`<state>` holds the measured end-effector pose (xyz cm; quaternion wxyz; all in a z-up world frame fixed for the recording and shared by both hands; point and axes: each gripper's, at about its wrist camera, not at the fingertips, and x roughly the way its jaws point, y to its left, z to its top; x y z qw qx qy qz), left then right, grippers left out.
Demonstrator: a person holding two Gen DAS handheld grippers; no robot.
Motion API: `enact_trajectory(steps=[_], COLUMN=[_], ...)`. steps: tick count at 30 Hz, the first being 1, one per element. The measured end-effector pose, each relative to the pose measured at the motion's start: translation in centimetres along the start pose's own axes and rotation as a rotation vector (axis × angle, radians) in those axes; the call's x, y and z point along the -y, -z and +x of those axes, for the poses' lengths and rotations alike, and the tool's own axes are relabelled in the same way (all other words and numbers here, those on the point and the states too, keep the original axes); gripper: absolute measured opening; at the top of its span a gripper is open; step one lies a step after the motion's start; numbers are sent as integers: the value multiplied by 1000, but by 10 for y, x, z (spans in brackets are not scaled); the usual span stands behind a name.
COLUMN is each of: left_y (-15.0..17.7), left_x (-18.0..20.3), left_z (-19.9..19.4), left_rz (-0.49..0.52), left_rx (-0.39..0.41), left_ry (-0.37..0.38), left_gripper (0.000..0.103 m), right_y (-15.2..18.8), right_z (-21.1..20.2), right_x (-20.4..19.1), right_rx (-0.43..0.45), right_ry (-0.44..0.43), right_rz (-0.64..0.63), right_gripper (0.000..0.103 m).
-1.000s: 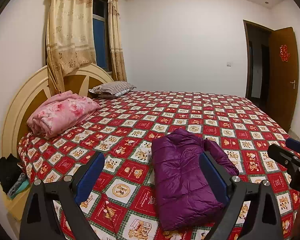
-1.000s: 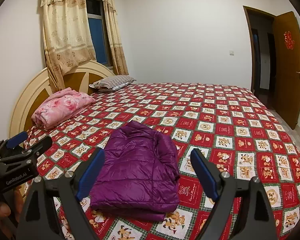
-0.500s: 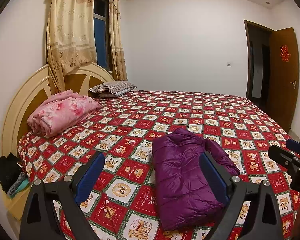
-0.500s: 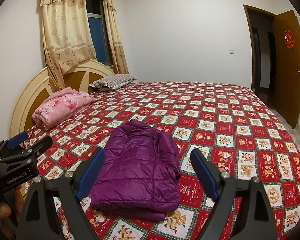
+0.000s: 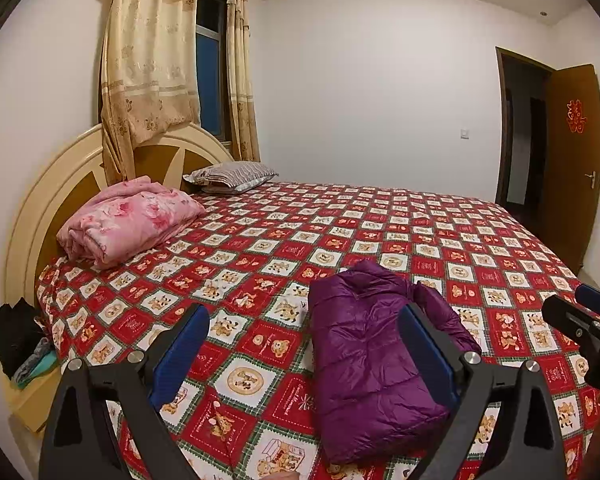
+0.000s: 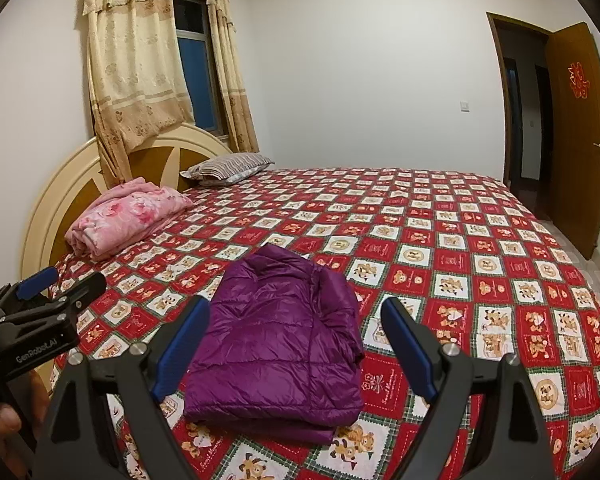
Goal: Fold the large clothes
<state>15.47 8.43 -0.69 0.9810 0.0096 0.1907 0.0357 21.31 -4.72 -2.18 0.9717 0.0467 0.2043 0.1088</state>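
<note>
Above the near edge of the bed, the left gripper [image 5: 304, 354] and right gripper [image 6: 296, 344] hover with fingers spread apart, holding nothing. Just beyond them, the folded purple quilted down jacket [image 6: 280, 344] lies on the red checked bear-print bedspread [image 6: 440, 232]. Farther back, a folded pink floral blanket [image 5: 128, 220] sits near the cream arched headboard [image 5: 52, 200].

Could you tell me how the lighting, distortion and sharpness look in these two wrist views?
Left wrist view: even indoor light, fisheye bowing the walls, dark corner vignetting; purple jacket sharp, left gripper fingers slightly soft. Right wrist view: same bowing and vignette; jacket sheen mild, no glare; window dark blue; right gripper casts no clear shadow.
</note>
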Motion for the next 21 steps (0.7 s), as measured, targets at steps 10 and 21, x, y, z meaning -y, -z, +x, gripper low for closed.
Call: enact_trajectory(steps=[10,21], left_y=[-1,2], left_x=[3,7], left_z=[-2,0], left_rz=[11,38], left_rx=[12,25], left_ry=[-11,-9], left_gripper=[96,96], right_y=[-2,-3], right_z=[-1,-2], right_x=[-1,-7], right_rx=[2,-4], right_ry=[-3,-3], right_rz=[0,-2], right_gripper=[90,90])
